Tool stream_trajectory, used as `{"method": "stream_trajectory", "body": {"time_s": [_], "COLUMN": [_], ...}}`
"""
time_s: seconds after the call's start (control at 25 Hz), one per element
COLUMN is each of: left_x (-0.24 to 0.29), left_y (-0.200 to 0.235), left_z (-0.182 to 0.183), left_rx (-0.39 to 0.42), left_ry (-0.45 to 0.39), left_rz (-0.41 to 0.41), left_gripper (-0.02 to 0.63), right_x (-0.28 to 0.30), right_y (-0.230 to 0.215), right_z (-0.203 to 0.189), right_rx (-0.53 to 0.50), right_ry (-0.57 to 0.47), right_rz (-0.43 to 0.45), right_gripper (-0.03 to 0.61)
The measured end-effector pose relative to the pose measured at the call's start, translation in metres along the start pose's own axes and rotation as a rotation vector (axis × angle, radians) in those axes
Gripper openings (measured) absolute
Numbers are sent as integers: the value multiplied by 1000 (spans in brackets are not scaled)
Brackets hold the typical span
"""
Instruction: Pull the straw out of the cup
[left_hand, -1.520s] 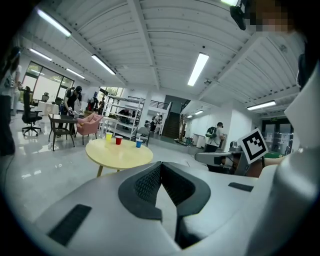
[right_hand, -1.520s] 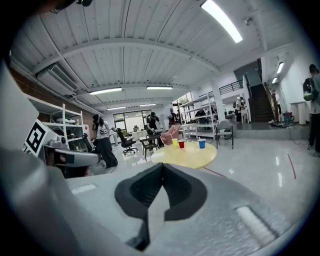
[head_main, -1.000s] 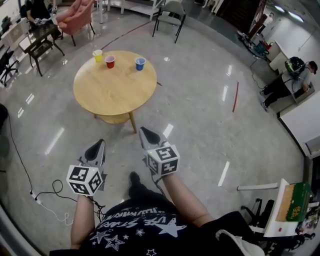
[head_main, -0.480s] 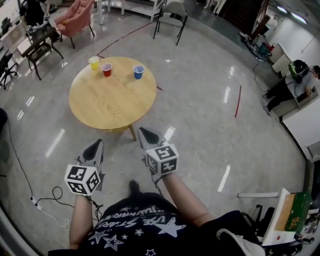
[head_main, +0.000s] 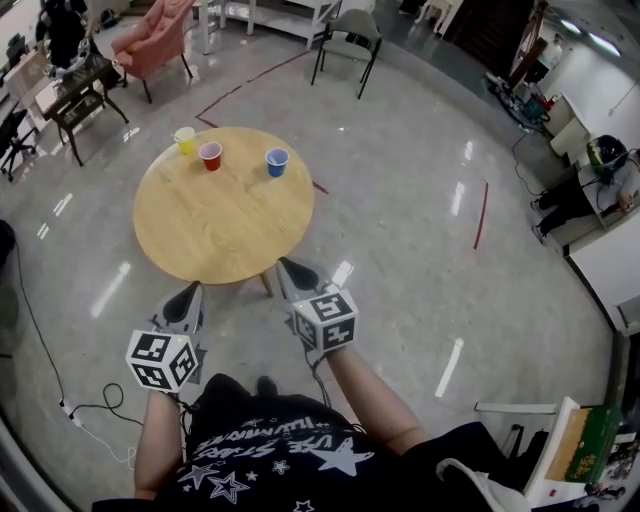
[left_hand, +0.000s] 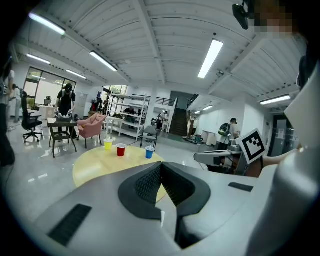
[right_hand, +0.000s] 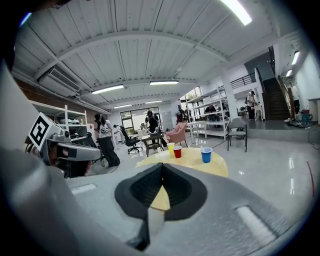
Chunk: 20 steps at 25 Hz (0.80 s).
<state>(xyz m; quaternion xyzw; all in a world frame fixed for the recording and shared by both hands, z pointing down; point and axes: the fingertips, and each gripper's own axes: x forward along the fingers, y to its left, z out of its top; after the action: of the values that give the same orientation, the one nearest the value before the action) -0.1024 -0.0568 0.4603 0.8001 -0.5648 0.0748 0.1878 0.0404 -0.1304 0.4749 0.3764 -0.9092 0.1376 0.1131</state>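
Observation:
Three cups stand in a row at the far edge of a round wooden table: a yellow cup, a red cup and a blue cup. The same cups show far ahead in the left gripper view as yellow cup, red cup and blue cup, and in the right gripper view. No straw can be made out at this distance. My left gripper and right gripper are held side by side at the table's near edge, both shut and empty, pointing at the cups.
A pink armchair, a dark side table and a grey chair stand beyond the table. A cable lies on the glossy floor at the left. A seated person and desks are at the right.
The table and cups have come nearer in the head view. Both grippers have moved forward together, and their tips now reach the table's near edge. The jaws stayed shut.

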Motion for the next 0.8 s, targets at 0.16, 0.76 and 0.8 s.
{"method": "stream_trajectory", "body": {"time_s": [0.16,0.76,0.8], "left_x": [12,103,109], "left_y": [8,67,74], "left_z": [13,44,45], "left_rx": [8,6,3], "left_ry": [-8,8,14], "left_rz": [-1,-72,-75], "left_gripper": [5,5,5], "right_x": [10,82,90], "right_y": [-13,-75,-79], "right_z": [5,19,21], "right_rx": [10,18,22], "right_ry": [0,37,42], "right_rz": [-17,-141,-150], "right_gripper": [0,0,0]}}
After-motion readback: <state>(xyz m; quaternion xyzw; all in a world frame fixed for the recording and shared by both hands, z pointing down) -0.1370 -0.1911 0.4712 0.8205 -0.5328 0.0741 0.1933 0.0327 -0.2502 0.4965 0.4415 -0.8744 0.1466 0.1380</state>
